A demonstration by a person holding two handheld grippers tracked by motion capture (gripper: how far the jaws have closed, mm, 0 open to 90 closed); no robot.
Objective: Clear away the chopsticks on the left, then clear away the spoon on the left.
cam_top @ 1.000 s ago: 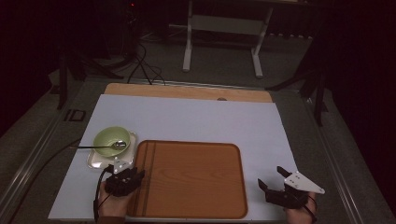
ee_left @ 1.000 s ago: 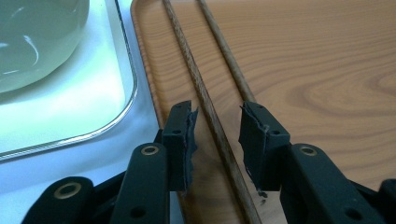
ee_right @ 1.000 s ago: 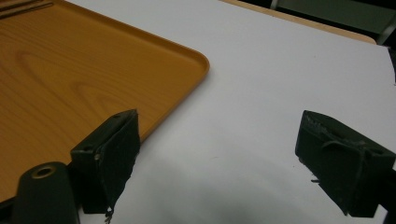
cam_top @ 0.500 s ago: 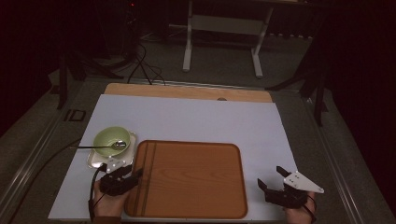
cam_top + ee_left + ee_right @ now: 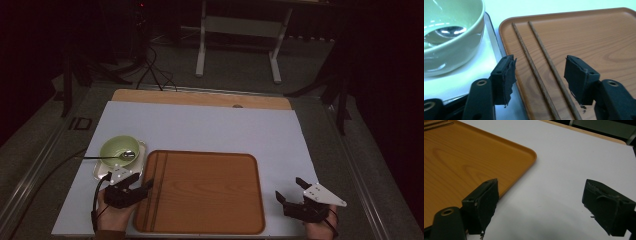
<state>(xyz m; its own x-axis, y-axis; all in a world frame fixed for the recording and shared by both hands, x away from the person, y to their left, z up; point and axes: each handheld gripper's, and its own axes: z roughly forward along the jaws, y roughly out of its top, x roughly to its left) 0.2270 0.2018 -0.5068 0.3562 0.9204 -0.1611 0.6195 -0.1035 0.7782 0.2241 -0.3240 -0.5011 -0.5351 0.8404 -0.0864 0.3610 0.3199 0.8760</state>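
The left gripper's fingers had just been opening, released around two chopsticks lying on the tray. The right gripper stood empty. Any nudge could roll them.

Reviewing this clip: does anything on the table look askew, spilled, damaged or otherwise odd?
Little stands out. The chopsticks lie parallel on the tray, nothing is spilled, and the spoon rests in the green bowl. Only the left gripper's pads look frayed at their edges.
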